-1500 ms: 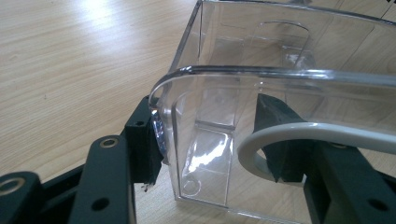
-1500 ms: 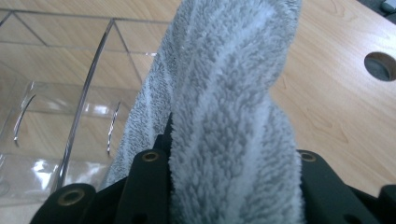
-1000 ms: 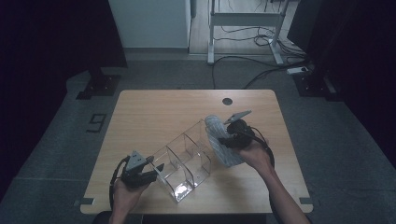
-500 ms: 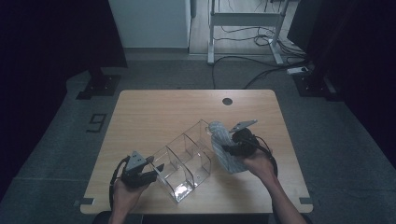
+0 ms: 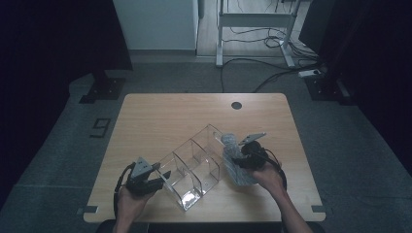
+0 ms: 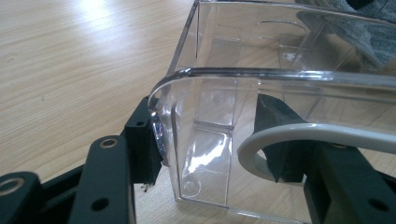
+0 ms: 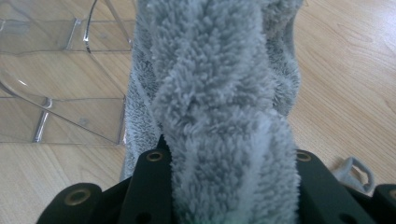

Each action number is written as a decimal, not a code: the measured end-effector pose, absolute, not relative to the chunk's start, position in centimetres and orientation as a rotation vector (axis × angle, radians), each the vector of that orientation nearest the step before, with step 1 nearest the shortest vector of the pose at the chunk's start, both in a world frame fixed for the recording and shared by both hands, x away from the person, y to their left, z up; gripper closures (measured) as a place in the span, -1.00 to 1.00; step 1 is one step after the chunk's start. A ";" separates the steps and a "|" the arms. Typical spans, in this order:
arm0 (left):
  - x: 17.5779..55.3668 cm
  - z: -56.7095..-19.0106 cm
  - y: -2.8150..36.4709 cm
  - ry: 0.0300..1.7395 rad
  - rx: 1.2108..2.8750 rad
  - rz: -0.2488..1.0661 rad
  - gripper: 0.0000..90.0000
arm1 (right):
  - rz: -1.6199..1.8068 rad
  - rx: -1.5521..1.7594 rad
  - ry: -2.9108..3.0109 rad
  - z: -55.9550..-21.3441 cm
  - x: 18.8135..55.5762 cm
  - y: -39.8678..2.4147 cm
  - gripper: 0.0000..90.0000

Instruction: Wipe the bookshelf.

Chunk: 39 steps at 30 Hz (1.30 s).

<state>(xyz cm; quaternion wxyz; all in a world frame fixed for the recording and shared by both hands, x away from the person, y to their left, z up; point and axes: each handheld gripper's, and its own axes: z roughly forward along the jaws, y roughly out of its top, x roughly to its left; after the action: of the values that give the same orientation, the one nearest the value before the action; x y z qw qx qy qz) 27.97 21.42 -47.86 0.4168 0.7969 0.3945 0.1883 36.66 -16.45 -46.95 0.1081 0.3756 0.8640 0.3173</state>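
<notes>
A clear plastic organizer [image 5: 194,162] with several compartments lies slantwise on the wooden table. My left gripper [image 5: 163,178] stands at its near left end. In the left gripper view the jaws [image 6: 217,144] straddle the organizer's corner wall [image 6: 261,74], one pad pressed on the outside and the other seen through the plastic. A grey fluffy cloth [image 5: 239,175] hangs bunched against the organizer's right side, and my right gripper [image 5: 239,161] is shut on it. In the right gripper view the cloth [image 7: 219,93] bulges between the jaws [image 7: 229,154], with the organizer [image 7: 60,107] to its left.
The table has a round cable hole [image 5: 236,105] near its far edge, and bare wood lies beyond the organizer. Its near edge runs just below both hands. A desk frame and cables [image 5: 262,29] stand on the floor behind.
My right hand has come down and toward the near edge with the cloth, along the organizer's right side. The left hand and the organizer have stayed put.
</notes>
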 end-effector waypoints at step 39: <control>28.0 -47.9 21.6 0.975 1.985 0.434 -0.01 | 0.811 1.147 2.591 -51.7 37.3 -16.4 0.47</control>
<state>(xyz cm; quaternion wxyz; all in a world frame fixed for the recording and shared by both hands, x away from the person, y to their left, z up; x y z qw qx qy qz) 28.05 21.56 -47.94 0.4295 0.7954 0.3905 0.1741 37.27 -16.38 -51.67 0.0970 0.3875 0.8749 0.2738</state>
